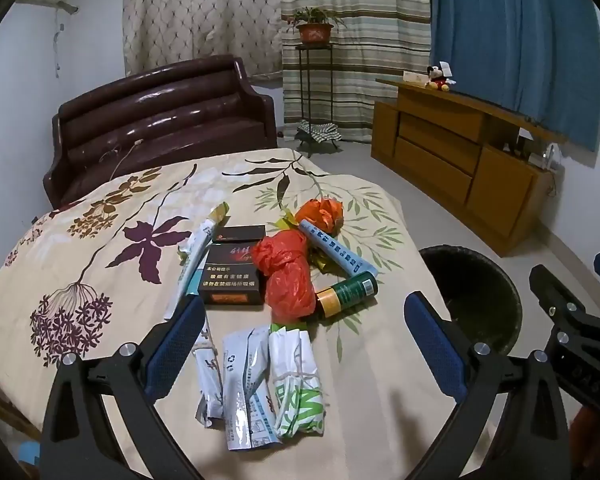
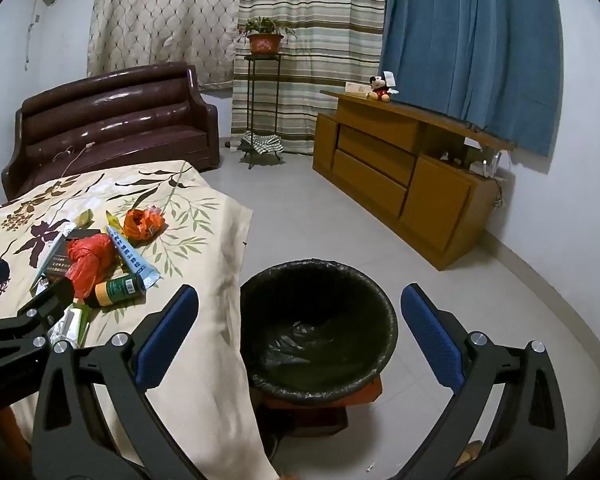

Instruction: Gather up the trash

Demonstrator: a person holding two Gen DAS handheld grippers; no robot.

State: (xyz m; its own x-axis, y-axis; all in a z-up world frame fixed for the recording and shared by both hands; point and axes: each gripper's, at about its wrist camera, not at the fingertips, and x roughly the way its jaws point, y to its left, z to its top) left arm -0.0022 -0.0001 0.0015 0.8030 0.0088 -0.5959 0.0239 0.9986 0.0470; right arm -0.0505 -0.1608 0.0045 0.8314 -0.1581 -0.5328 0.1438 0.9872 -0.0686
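Note:
Trash lies on the floral-cloth table [image 1: 100, 240]: a red plastic bag [image 1: 286, 270], an orange bag [image 1: 320, 212], a dark cigarette box [image 1: 232, 268], a green can [image 1: 348, 294], a blue tube [image 1: 338, 250], and white wrappers [image 1: 244, 384] [image 1: 296, 384] near me. My left gripper [image 1: 306, 340] is open and empty, hovering above the wrappers. My right gripper [image 2: 300, 336] is open and empty above the black-lined trash bin [image 2: 320, 324], which also shows in the left wrist view [image 1: 472, 296]. The trash also shows in the right wrist view, with the red bag [image 2: 90, 260] and can [image 2: 118, 288].
A dark leather sofa [image 1: 160, 120] stands behind the table. A wooden cabinet [image 2: 400, 176] runs along the right wall, with a plush toy [image 2: 380, 88] on top. A plant stand [image 2: 262, 100] stands by the curtains. The bin sits on a low red stool [image 2: 360, 396] beside the table's right edge.

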